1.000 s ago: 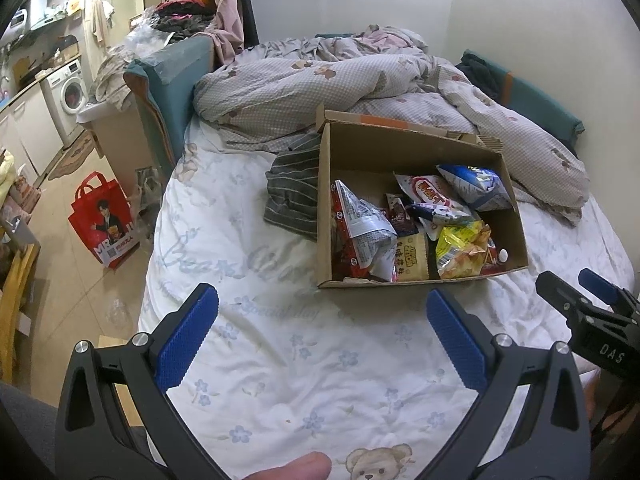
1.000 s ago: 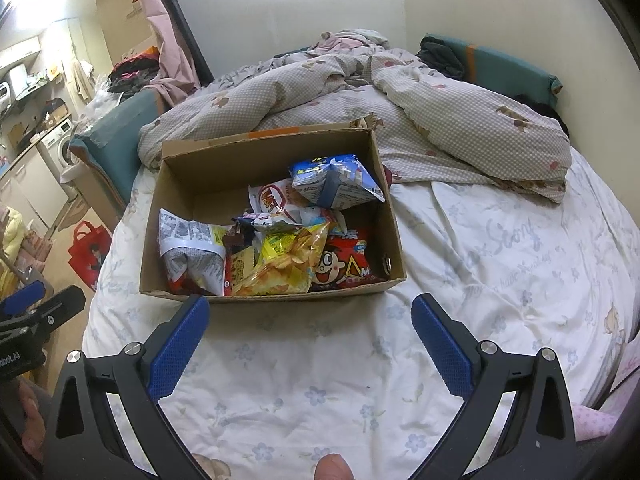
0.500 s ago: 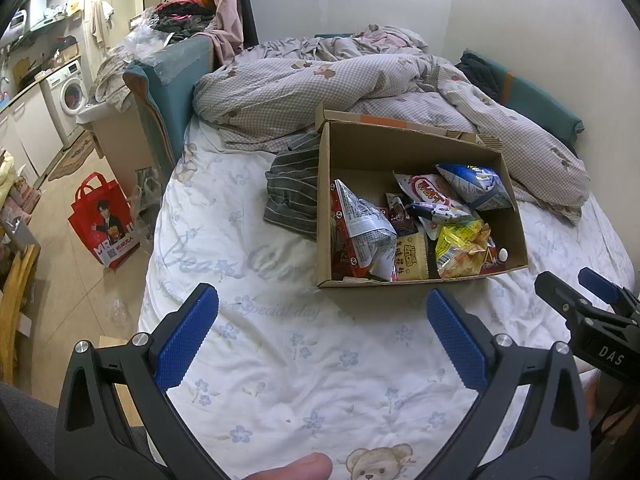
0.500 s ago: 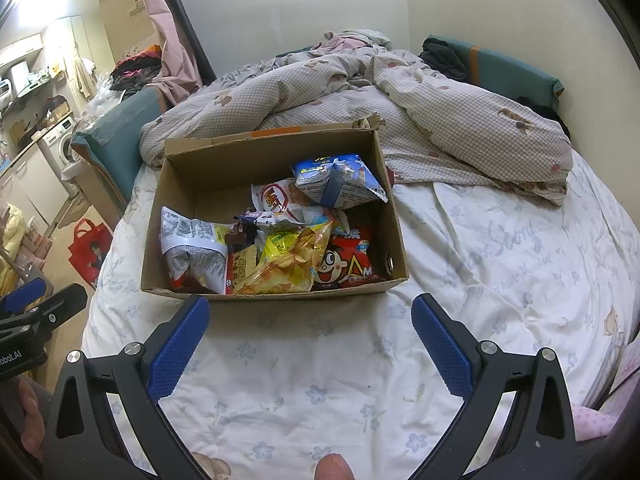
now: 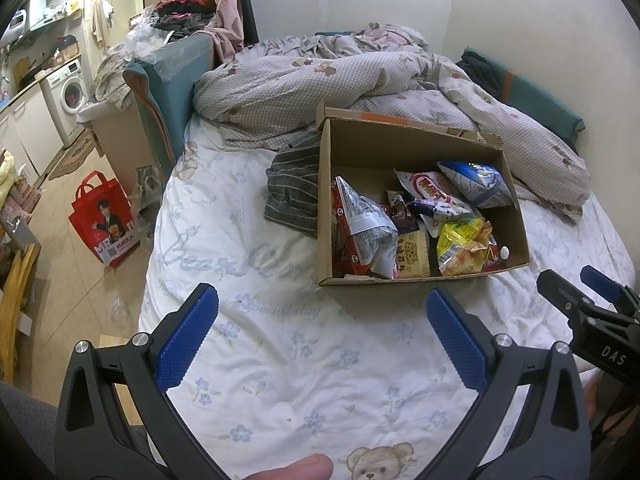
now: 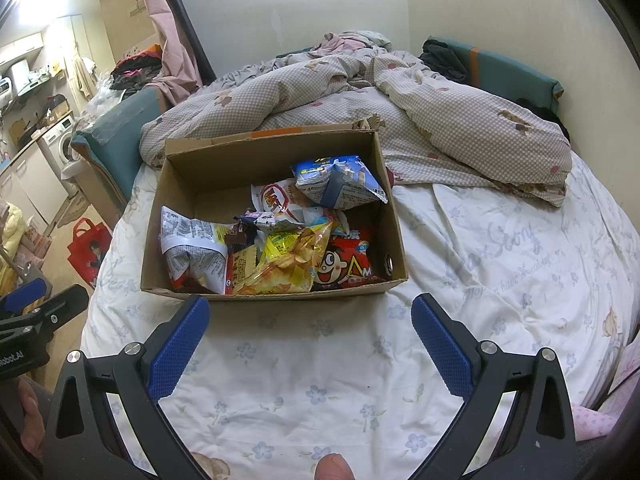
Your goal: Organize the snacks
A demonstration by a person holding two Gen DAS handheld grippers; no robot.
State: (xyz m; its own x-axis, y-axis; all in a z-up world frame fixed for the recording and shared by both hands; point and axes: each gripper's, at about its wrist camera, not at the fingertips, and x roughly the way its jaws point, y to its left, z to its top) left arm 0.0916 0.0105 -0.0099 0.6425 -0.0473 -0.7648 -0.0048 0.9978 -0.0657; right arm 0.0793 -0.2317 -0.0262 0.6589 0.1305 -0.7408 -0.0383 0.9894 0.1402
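Observation:
An open cardboard box [image 5: 326, 200] [image 6: 276, 148] sits on the bed and holds several snack bags: a blue-and-white bag [image 5: 476, 184] [image 6: 340, 182], a yellow chip bag [image 5: 464, 246] [image 6: 288, 264], a red bag [image 6: 346, 260] and a silver-white bag [image 5: 364, 228] [image 6: 192, 244]. My left gripper [image 5: 322, 322] is open and empty, above the sheet in front of the box's left corner. My right gripper [image 6: 310, 326] is open and empty, just in front of the box's near wall. The right gripper also shows in the left wrist view [image 5: 576, 292].
A rumpled checked duvet [image 5: 320, 84] [image 6: 440, 120] lies behind the box. A striped grey cloth [image 5: 294, 192] lies left of it. The bed's left edge drops to the floor, where a red shopping bag [image 5: 104, 220] stands. The white floral sheet [image 6: 500, 260] spreads to the right.
The right wrist view has closed in slightly on the box. The left gripper has barely moved. Both stay open.

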